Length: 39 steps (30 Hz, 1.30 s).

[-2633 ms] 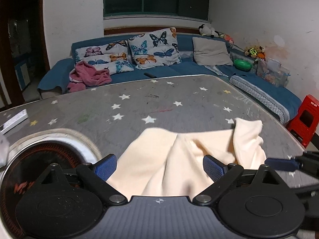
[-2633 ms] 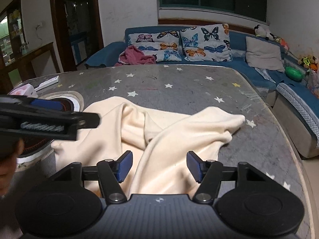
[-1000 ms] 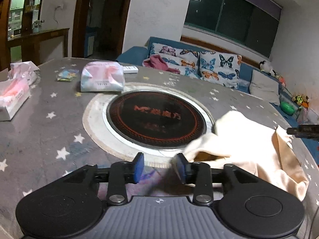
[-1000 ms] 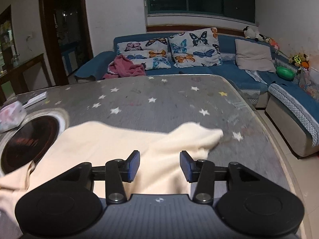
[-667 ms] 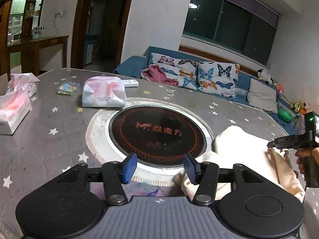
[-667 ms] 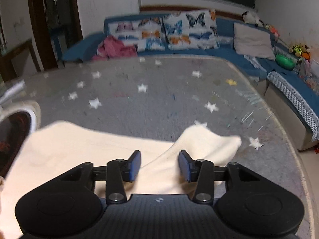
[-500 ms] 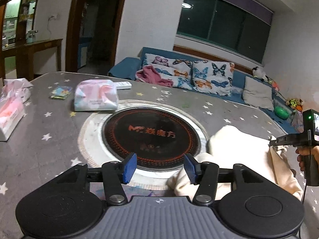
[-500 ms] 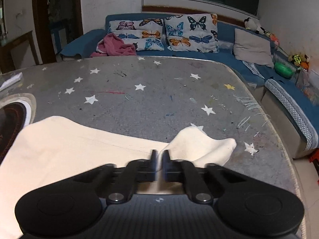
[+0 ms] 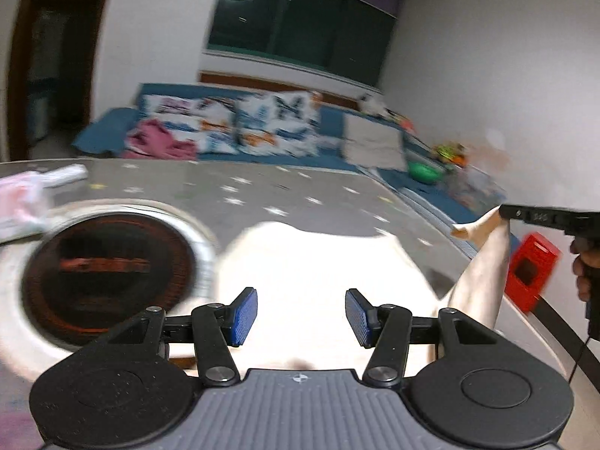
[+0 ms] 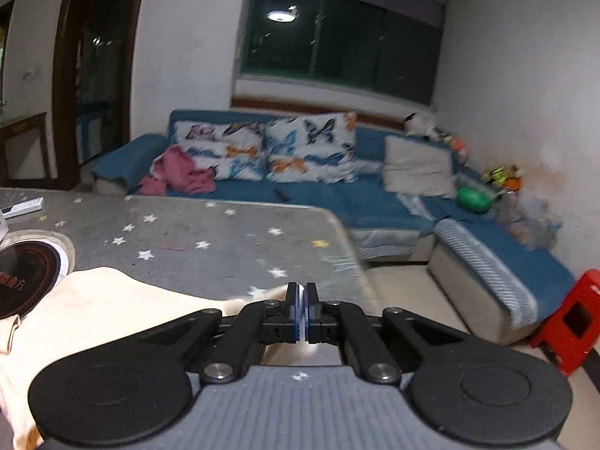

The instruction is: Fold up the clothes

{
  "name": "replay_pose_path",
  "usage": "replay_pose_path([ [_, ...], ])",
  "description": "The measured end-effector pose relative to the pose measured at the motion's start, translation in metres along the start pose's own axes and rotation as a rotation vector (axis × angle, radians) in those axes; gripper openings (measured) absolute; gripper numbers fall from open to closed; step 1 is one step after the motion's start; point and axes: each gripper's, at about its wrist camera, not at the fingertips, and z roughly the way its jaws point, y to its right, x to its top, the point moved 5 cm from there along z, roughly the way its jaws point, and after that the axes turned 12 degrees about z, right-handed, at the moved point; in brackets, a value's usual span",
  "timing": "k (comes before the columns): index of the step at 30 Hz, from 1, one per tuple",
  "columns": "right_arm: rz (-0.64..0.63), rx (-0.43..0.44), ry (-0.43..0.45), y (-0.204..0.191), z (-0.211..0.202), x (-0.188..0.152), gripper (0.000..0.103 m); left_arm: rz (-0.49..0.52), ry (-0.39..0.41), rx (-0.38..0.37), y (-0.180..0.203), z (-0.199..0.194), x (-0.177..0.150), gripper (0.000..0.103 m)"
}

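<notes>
One cream garment (image 9: 318, 262) lies spread across the grey star-printed table (image 10: 210, 240), its bulk on the near half of the tabletop, just right of the round dark cooktop (image 9: 101, 270) set in a pale ring. In the left wrist view the cloth is washed out and bright, so its folds are hard to read. One corner of it is lifted off the table at the right edge, and a strip of fabric hangs down from that raised point.

The right gripper (image 10: 301, 313) is clamped on the cloth: its blue pads meet with a thin edge of cream fabric pinched between them, and from the left wrist view the same tool (image 9: 525, 215) shows as a dark bar holding the lifted corner above the table's edge. The left gripper (image 9: 302, 317) is spread wide, its two blue pads (image 9: 243, 317) well apart and hovering over the middle of the garment; whether they touch the fabric I cannot tell.

Beyond the table stands a blue corner sofa (image 10: 337, 202) with butterfly cushions (image 10: 307, 150), a plain beige cushion (image 10: 416, 167) and a pink cloth (image 10: 180, 176) heaped at its left end. A red stool (image 10: 573, 315) sits on the floor to the right. A pink-and-white packet (image 9: 18, 206), blurred, lies on the table left of the cooktop.
</notes>
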Motion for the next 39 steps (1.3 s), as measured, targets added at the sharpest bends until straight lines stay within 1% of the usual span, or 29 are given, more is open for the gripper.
replay_pose_path([
  [3, 0.008, -0.068, 0.012, 0.024, -0.024, -0.012, 0.002, 0.049, -0.035, -0.070, 0.027, 0.014, -0.006, 0.055],
  [5, 0.034, -0.121, -0.018, 0.043, -0.030, -0.026, 0.002, 0.090, -0.057, -0.105, 0.042, 0.019, -0.014, 0.055],
  [7, 0.067, -0.182, -0.054, 0.063, -0.030, -0.041, 0.005, 0.125, -0.085, -0.135, 0.055, 0.023, -0.023, 0.055],
  [9, 0.076, -0.238, -0.085, 0.078, -0.028, -0.053, 0.005, 0.156, -0.106, -0.160, 0.064, 0.024, -0.031, 0.055],
  [11, 0.104, -0.250, -0.106, 0.088, -0.028, -0.063, 0.009, 0.187, -0.121, -0.181, 0.071, 0.023, -0.037, 0.055],
  [12, 0.108, -0.240, -0.110, 0.088, -0.029, -0.065, 0.010, 0.202, -0.126, -0.190, 0.074, 0.022, -0.039, 0.055],
  [14, 0.100, -0.202, -0.112, 0.082, -0.029, -0.068, 0.015, 0.219, -0.119, -0.192, 0.079, 0.019, -0.037, 0.055],
  [15, 0.099, -0.174, -0.118, 0.077, -0.029, -0.071, 0.022, 0.220, -0.109, -0.188, 0.080, 0.018, -0.035, 0.055],
  [16, 0.108, -0.137, -0.135, 0.071, -0.027, -0.075, 0.027, 0.210, -0.094, -0.181, 0.079, 0.017, -0.030, 0.055],
  [20, 0.118, 0.041, -0.221, 0.035, -0.014, -0.090, 0.032, 0.156, -0.047, -0.129, 0.061, 0.021, -0.010, 0.056],
  [22, 0.088, 0.099, -0.241, 0.014, -0.011, -0.092, 0.034, 0.133, -0.056, -0.079, 0.047, 0.029, -0.008, 0.057],
  [24, 0.058, 0.156, -0.261, -0.007, -0.008, -0.095, 0.034, 0.104, -0.091, -0.036, 0.032, 0.040, -0.010, 0.057],
  [26, 0.027, 0.214, -0.281, -0.028, -0.005, -0.098, 0.034, 0.068, -0.130, -0.014, 0.019, 0.049, -0.016, 0.057],
  [28, -0.003, 0.271, -0.300, -0.049, -0.002, -0.101, 0.034, 0.041, -0.159, -0.018, 0.011, 0.054, -0.022, 0.057],
  [30, -0.034, 0.325, -0.323, -0.067, -0.001, -0.105, 0.034, 0.053, -0.175, -0.039, 0.012, 0.052, -0.027, 0.056],
  [34, -0.128, 0.396, -0.376, -0.094, -0.010, -0.121, 0.034, 0.076, -0.208, -0.083, 0.013, 0.047, -0.037, 0.055],
  [36, -0.151, 0.438, -0.397, -0.102, -0.018, -0.127, 0.034, 0.098, -0.215, -0.109, 0.016, 0.041, -0.041, 0.055],
  [39, -0.171, 0.527, -0.437, -0.108, -0.034, -0.133, 0.034, 0.130, -0.216, -0.146, 0.019, 0.027, -0.045, 0.056],
])
